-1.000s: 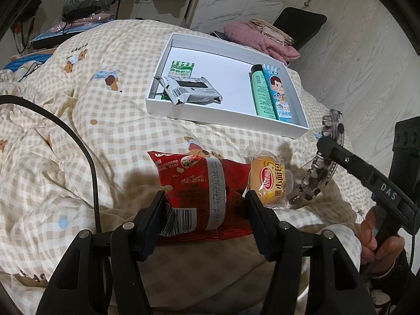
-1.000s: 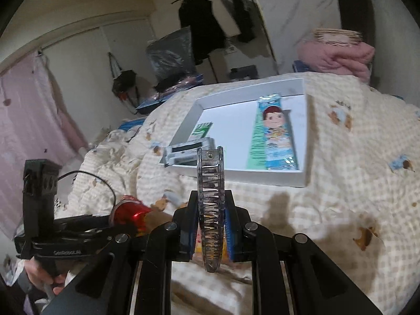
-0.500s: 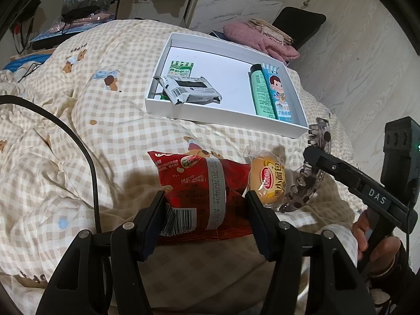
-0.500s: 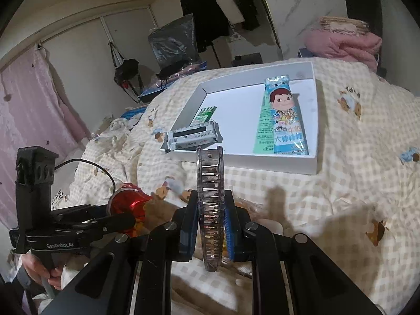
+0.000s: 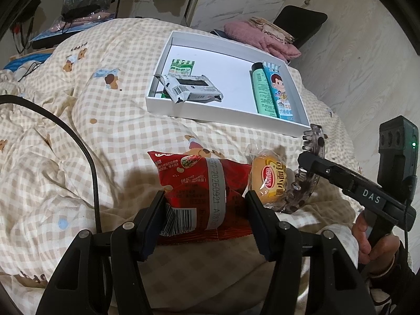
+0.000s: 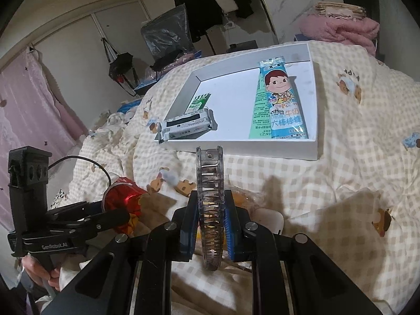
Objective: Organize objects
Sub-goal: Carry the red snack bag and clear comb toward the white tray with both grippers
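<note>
My left gripper (image 5: 204,202) is shut on a red snack bag (image 5: 199,178) that lies on the checked quilt, one finger on each side edge. Just right of the bag lies a yellow wrapped bun (image 5: 270,181). My right gripper (image 6: 210,197) is shut on a clear toothed hair clip (image 6: 210,183). The left wrist view shows that clip (image 5: 312,157) right beside the bun. Beyond them sits a white tray (image 5: 225,113) holding a black-and-white wrapper (image 5: 191,89), a green packet (image 5: 182,68), a green tube (image 5: 262,92) and a blue cartoon candy stick (image 6: 283,105).
A black cable (image 5: 78,141) crosses the quilt at the left. Folded pink blankets (image 5: 262,39) and a black chair (image 5: 302,21) stand behind the tray. Wooden floor (image 5: 354,65) lies off the bed's right edge. Hanging clothes (image 6: 199,5) fill the far wall.
My right gripper with the clip has sunk and drawn in closer to the bun, tilting down toward the tray. The left gripper and red bag have stayed put.
</note>
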{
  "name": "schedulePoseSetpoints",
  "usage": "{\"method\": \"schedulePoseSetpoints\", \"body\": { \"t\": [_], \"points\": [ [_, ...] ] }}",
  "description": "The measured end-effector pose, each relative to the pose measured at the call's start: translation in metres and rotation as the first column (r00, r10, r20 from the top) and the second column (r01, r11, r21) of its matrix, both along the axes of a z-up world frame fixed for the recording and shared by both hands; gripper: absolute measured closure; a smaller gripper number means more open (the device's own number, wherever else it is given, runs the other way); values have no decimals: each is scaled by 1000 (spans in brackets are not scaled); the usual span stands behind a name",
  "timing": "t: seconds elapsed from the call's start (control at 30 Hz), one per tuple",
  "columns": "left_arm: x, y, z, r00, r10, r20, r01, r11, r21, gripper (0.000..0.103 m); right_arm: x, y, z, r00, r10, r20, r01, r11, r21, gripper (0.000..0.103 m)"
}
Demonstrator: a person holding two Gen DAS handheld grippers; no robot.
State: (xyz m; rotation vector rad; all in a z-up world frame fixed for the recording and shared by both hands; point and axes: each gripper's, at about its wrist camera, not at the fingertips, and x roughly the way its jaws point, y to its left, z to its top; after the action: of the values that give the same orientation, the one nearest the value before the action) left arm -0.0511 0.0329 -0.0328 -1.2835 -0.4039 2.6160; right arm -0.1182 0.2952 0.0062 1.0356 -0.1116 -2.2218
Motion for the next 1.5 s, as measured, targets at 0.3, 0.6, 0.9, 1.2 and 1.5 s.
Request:
{"method": "schedulePoseSetpoints", "body": {
  "t": [0.3,0.6,0.9,1.2,1.5],
  "points": [
    [-3,0,-3,1000,-16,12,16,1000,3,39,-1,2,-1,1000,12,6,-12,1000,-24,84],
    [-4,1,-4,1000,-16,13,16,1000,2,39,0,-1,-1,999,39,-2,-39,999,-30,84],
    [0,1,9,1000,2,-23,-3,999,-33,39,10,1,23,994,77,-77,-84,992,-94,84],
    [11,-4,46,993,-25,-116,19,998,-56,39,18,-10,58,980,129,-154,-148,982,-120,84],
    [-7,-1,91,981,-88,-175,79,995,-60,39,-3,-5,99,976,131,-174,-166,964,-206,84]
  ]
}}
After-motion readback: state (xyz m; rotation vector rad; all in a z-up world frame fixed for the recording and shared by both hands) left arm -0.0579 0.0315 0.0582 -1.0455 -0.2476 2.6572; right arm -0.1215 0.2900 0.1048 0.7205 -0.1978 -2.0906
